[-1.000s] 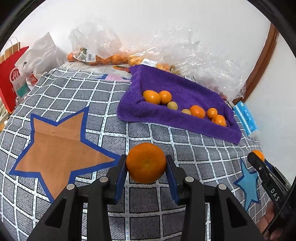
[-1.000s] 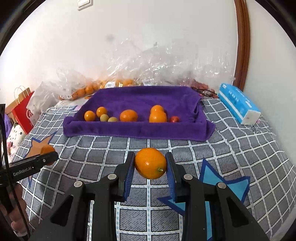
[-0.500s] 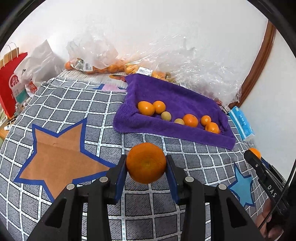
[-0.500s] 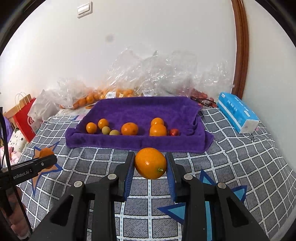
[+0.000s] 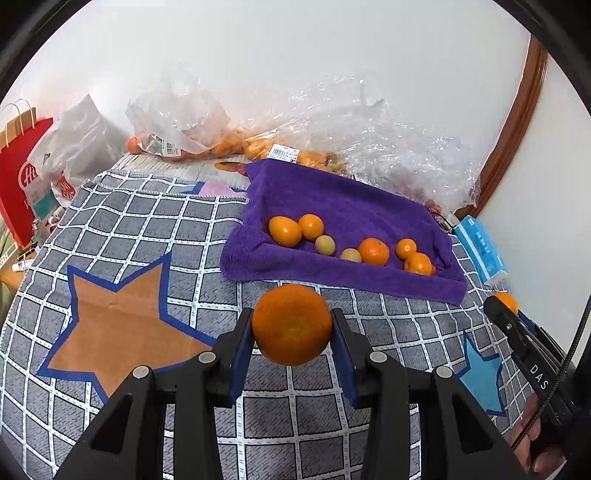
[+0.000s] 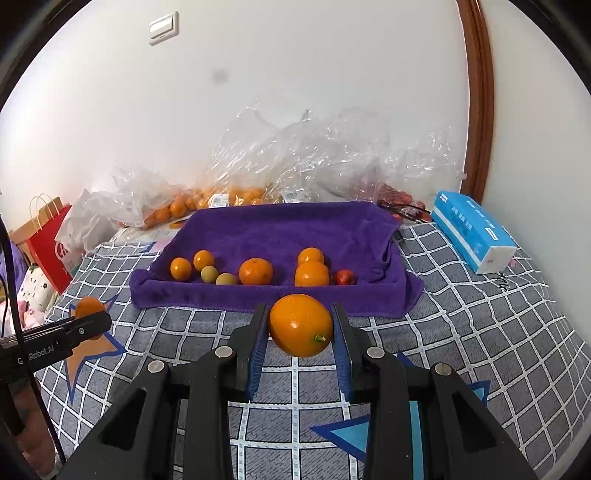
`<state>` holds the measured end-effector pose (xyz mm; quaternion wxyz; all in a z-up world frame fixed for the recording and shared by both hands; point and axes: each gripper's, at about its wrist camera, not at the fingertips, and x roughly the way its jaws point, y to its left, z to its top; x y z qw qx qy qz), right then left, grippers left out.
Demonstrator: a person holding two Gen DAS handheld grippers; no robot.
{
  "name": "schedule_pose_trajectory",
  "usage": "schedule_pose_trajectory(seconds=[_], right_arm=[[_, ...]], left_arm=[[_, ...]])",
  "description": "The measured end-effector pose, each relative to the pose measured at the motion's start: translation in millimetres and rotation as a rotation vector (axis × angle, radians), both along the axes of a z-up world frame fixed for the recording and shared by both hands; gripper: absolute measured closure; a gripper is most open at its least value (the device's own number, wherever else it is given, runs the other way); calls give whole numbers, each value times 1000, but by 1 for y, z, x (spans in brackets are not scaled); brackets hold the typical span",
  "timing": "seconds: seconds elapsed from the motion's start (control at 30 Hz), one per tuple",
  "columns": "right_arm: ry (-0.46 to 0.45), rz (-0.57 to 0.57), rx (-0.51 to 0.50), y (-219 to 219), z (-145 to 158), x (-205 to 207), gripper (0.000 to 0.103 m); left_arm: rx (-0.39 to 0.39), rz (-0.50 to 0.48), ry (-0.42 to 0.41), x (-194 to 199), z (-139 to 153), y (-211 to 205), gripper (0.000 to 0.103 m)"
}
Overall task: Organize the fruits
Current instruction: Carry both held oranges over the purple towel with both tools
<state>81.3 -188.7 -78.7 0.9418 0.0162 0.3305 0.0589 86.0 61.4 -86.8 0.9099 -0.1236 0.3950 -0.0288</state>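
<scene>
A white wall backs the scene, with a brown wooden door frame (image 6: 480, 110) running up at about one o'clock and a light switch (image 6: 164, 27) high at eleven. Below it spreads a grey checked bedcover (image 5: 147, 229) printed with an orange star (image 5: 118, 325) and smaller blue ones. Along the wall lie crumpled clear plastic bags (image 6: 314, 155) with more oranges showing through them, and a red paper bag (image 5: 18, 177) stands at nine o'clock in the left wrist view.

A purple towel (image 6: 288, 229) lies on the cover at twelve o'clock from both grippers, its front edge raised in a fold. In a row on it sit several fruits: small oranges, two pale yellow-green ones and one small red one (image 6: 345, 277) at the right end. A blue tissue pack (image 6: 472, 229) rests beside the towel at two o'clock.

The left gripper (image 5: 291, 328) is clamped on a round orange (image 5: 291, 323), both blue pads pressed to its sides, held above the cover just short of the towel's front edge. The right gripper (image 6: 300, 326) is likewise closed on a smooth oval orange (image 6: 300, 325) with a small green stem, also just before the towel. Each gripper shows at the edge of the other's view, a bit of a hand beneath it.
</scene>
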Motion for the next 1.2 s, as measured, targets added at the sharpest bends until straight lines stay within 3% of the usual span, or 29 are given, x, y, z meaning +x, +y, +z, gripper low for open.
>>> schedule_pose_trajectory(seconds=[1.2], right_arm=[[-18, -14, -23, 7, 9, 31, 70]], left_arm=[[-20, -5, -38, 37, 17, 3, 65]])
